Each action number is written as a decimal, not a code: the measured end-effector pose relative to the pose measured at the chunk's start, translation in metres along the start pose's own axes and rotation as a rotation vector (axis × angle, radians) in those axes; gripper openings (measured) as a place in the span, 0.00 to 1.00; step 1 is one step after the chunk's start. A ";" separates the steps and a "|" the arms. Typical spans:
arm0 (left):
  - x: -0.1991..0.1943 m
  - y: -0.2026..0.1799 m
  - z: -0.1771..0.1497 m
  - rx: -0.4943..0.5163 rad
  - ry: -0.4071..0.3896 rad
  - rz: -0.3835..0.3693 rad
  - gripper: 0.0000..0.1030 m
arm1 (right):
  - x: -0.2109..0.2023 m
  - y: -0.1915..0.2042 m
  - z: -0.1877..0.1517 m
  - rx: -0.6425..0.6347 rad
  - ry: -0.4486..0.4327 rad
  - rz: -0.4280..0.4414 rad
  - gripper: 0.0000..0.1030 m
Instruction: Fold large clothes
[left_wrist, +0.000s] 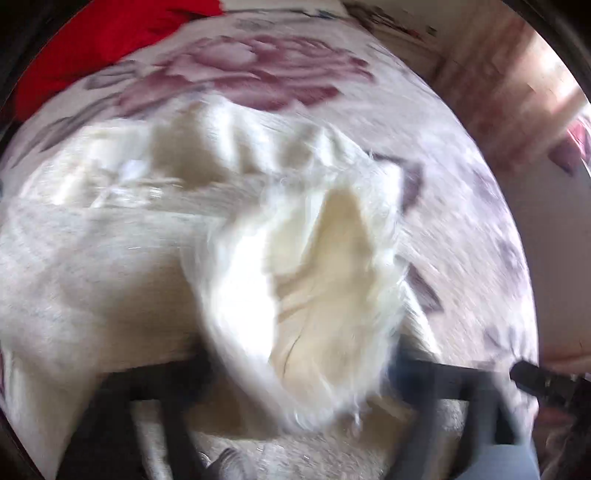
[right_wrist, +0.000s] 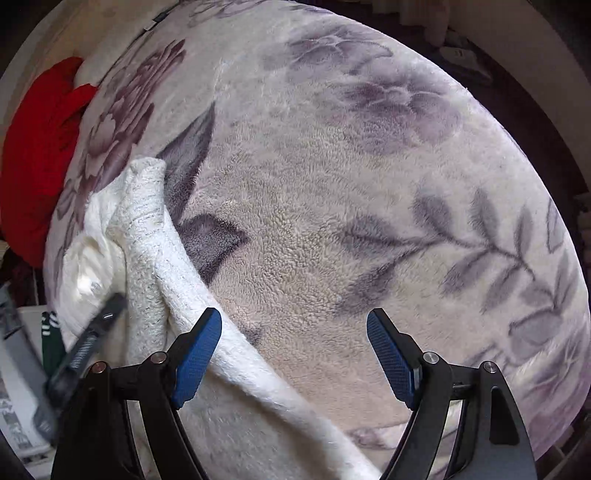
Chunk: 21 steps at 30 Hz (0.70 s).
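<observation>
A fluffy white garment lies on a flowered fleece blanket. In the blurred left wrist view a bunched fold of it rises between the dark fingers of my left gripper, which looks shut on it; the fingertips are hidden by the cloth. In the right wrist view the same white garment runs along the left side. My right gripper is open with blue pads, its left finger touching the garment's edge. The left gripper shows blurred at the lower left.
The flowered blanket covers the bed to the right of the garment. A red cloth lies at the far left edge, also in the left wrist view. A wall and floor lie beyond the bed's right side.
</observation>
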<state>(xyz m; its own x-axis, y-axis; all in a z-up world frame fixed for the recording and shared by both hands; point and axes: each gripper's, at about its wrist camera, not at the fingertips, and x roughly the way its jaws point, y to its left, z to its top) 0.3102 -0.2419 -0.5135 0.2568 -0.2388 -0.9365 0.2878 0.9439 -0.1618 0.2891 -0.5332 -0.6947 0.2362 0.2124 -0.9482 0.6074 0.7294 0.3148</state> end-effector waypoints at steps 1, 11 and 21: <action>-0.008 -0.005 -0.006 0.008 -0.007 -0.012 0.93 | 0.001 0.002 -0.002 -0.004 0.004 0.023 0.80; -0.065 0.111 -0.029 -0.201 -0.082 0.130 0.93 | 0.014 0.100 0.008 -0.100 0.100 0.304 0.81; -0.056 0.251 -0.029 -0.390 -0.081 0.434 0.93 | 0.077 0.215 0.005 -0.416 0.136 0.102 0.06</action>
<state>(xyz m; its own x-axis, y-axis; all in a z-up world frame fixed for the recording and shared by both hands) 0.3416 0.0153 -0.5107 0.3495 0.1860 -0.9183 -0.2157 0.9697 0.1143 0.4417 -0.3631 -0.6996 0.1599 0.3600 -0.9192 0.2231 0.8939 0.3889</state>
